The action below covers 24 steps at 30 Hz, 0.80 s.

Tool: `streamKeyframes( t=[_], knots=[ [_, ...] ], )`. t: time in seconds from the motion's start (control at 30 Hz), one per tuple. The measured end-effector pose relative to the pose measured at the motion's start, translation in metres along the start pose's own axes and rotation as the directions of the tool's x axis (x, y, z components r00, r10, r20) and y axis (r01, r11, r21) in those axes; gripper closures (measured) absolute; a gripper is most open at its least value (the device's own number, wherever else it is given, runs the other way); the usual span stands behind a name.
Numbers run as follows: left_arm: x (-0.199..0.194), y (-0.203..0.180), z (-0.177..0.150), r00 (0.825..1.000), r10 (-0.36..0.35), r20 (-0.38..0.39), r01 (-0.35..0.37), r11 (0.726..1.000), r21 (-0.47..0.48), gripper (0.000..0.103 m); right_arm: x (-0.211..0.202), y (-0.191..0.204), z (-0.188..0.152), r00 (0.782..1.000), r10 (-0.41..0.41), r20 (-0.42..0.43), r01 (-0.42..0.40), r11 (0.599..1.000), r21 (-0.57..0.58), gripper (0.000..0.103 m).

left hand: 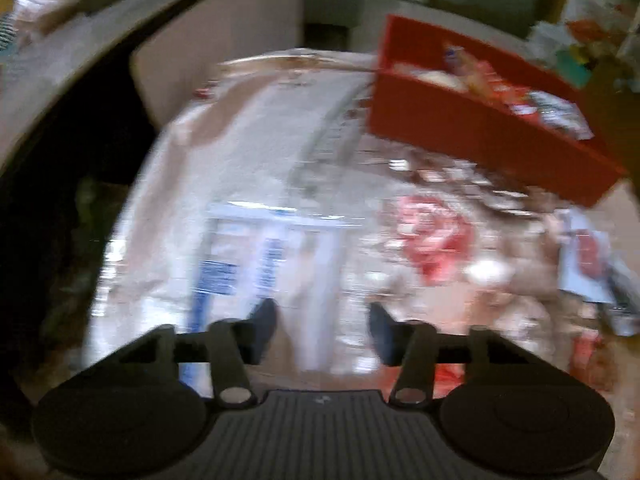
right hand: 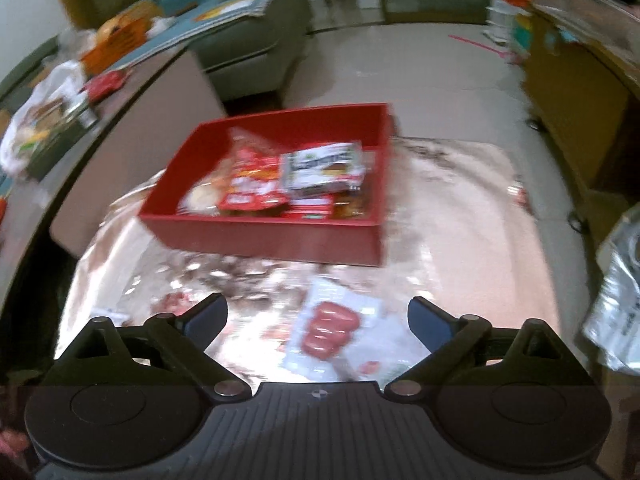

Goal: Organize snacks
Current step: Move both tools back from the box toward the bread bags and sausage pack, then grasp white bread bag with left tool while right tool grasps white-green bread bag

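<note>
A red box (right hand: 260, 236) stands on the shiny plastic-covered table (right hand: 460, 240), holding several snack packets (right hand: 320, 168). My right gripper (right hand: 318, 320) hovers open over a white packet with a red picture (right hand: 330, 330), its pads clear of it. In the blurred left wrist view, my left gripper (left hand: 323, 328) points down at a white and blue packet (left hand: 256, 256), its jaws drawn in around the packet's near end. The red box (left hand: 460, 136) lies to its upper right. A pink-red packet (left hand: 436, 236) sits to the right of the fingers.
More packets lie near the table's right edge (left hand: 584, 260). A silver bag (right hand: 620, 308) hangs at the right. A counter with bags (right hand: 52, 120) runs along the left, a grey sofa (right hand: 256, 40) stands behind, and a wooden cabinet (right hand: 572, 92) is at the right.
</note>
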<state>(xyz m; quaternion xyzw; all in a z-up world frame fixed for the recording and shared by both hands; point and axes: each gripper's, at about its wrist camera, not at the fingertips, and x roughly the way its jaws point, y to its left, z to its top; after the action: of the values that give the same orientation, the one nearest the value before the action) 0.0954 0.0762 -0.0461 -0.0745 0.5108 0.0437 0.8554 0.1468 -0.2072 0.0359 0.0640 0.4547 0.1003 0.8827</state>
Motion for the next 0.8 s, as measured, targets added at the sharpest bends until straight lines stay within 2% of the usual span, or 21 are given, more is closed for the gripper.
streamKeyframes(
  t=[0.1, 0.17, 0.23, 0.27, 0.3, 0.43, 0.57, 0.63, 0.7, 0.73, 0.77, 0.8],
  knots=[
    [-0.006, -0.011, -0.001, 0.993, -0.112, -0.024, 0.113, 0.993, 0.023, 0.070, -0.001, -0.022, -0.006, 0.999, -0.047, -0.014, 0.048, 0.998, 0.028, 0.004],
    [-0.009, -0.016, 0.002, 0.993, -0.118, -0.012, 0.119, 0.992, 0.036, 0.069, 0.001, -0.032, -0.011, 0.997, -0.074, -0.029, 0.076, 0.996, 0.042, 0.004],
    [-0.014, -0.014, 0.007, 0.995, -0.095, 0.010, 0.094, 0.995, 0.042, 0.052, 0.004, -0.038, -0.014, 0.995, -0.092, -0.044, 0.094, 0.994, 0.053, 0.004],
    [-0.017, -0.012, 0.009, 0.997, -0.080, 0.015, 0.079, 0.996, 0.042, 0.034, 0.006, -0.040, -0.015, 0.994, -0.097, -0.054, 0.099, 0.994, 0.051, 0.004],
    [-0.021, -0.008, 0.010, 0.998, -0.065, 0.025, 0.064, 0.997, 0.034, 0.024, 0.008, -0.040, -0.016, 0.993, -0.098, -0.063, 0.101, 0.994, 0.043, 0.004],
    [-0.023, 0.012, 0.008, 0.999, -0.022, 0.035, 0.022, 1.000, 0.011, 0.023, 0.025, -0.032, -0.024, 0.987, -0.085, -0.138, 0.076, 0.994, -0.072, 0.004],
    [-0.002, 0.026, 0.005, 0.998, 0.047, -0.029, -0.048, 0.999, -0.024, 0.023, 0.041, -0.034, -0.037, 0.973, -0.093, -0.212, 0.055, 0.982, -0.181, 0.004],
    [0.005, 0.025, 0.006, 0.994, 0.108, -0.035, -0.109, 0.994, -0.023, 0.023, 0.050, -0.036, -0.041, 0.963, -0.121, -0.242, 0.072, 0.977, -0.201, 0.004],
    [0.011, 0.025, 0.004, 0.992, 0.113, -0.055, -0.114, 0.993, -0.017, 0.022, 0.058, -0.040, -0.043, 0.956, -0.129, -0.263, 0.077, 0.977, -0.199, 0.004],
    [0.016, 0.024, 0.003, 0.992, 0.104, -0.074, -0.106, 0.994, -0.017, 0.019, 0.062, -0.041, -0.043, 0.954, -0.128, -0.272, 0.073, 0.977, -0.202, 0.004],
    [0.019, 0.023, 0.002, 0.992, 0.108, -0.066, -0.109, 0.994, -0.007, 0.012, 0.065, -0.040, -0.044, 0.952, -0.127, -0.279, 0.069, 0.976, -0.209, 0.004],
    [0.022, 0.022, 0.001, 0.991, 0.117, -0.061, -0.117, 0.993, 0.002, 0.010, 0.071, -0.039, -0.044, 0.949, -0.122, -0.290, 0.061, 0.976, -0.210, 0.004]
  ],
)
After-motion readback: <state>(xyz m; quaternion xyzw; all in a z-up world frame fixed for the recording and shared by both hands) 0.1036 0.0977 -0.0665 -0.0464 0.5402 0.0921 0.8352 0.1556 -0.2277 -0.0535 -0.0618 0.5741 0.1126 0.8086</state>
